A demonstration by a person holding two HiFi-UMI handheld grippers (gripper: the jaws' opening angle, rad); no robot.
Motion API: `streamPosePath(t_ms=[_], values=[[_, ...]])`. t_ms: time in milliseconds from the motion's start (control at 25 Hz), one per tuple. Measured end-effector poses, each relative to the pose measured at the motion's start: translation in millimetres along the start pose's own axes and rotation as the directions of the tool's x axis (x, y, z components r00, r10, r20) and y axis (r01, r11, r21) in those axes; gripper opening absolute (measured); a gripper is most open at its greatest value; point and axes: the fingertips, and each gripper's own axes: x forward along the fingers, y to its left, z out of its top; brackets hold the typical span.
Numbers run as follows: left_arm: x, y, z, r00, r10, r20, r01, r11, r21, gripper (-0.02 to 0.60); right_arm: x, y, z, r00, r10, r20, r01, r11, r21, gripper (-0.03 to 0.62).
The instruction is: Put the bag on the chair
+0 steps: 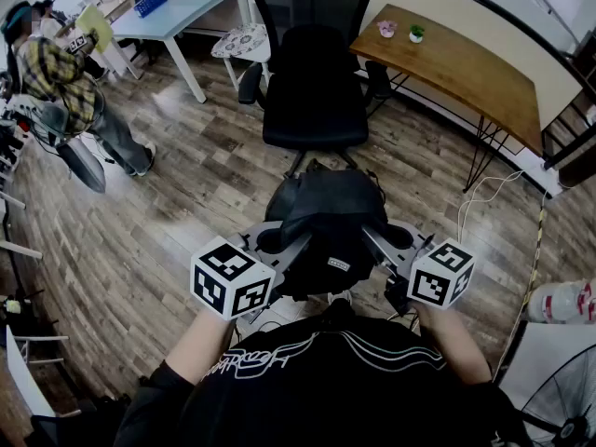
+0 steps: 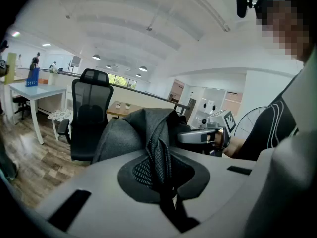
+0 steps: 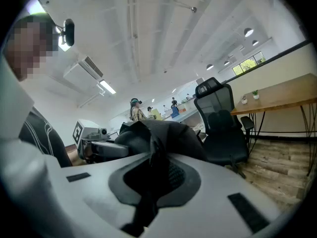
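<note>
Already the bag (image 1: pixel 326 214) is held aloft between the two tools: the left gripper (image 1: pixel 287 248) is clamped on a mesh strap (image 2: pixel 159 152) at one side of it, and the right gripper (image 1: pixel 380 246) is closed on dark fabric at the opposite side. The chair (image 1: pixel 312 110) is seen ahead of both grippers, beyond the bag and apart from it, its seat (image 1: pixel 312 127) bare. The pickup is judged done; the carry forward, the lowering onto the seat and the release are left
</note>
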Motion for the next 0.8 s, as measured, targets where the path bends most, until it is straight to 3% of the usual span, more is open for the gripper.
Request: streamPosePath(t_ms=[800], values=[[79,8,49,0.999,0.032,0.024,-0.032,0.999,0.003,0.034,-19,-78,42,0.998,0.05,0.027,-0.05,0.998,0.026,0.006]])
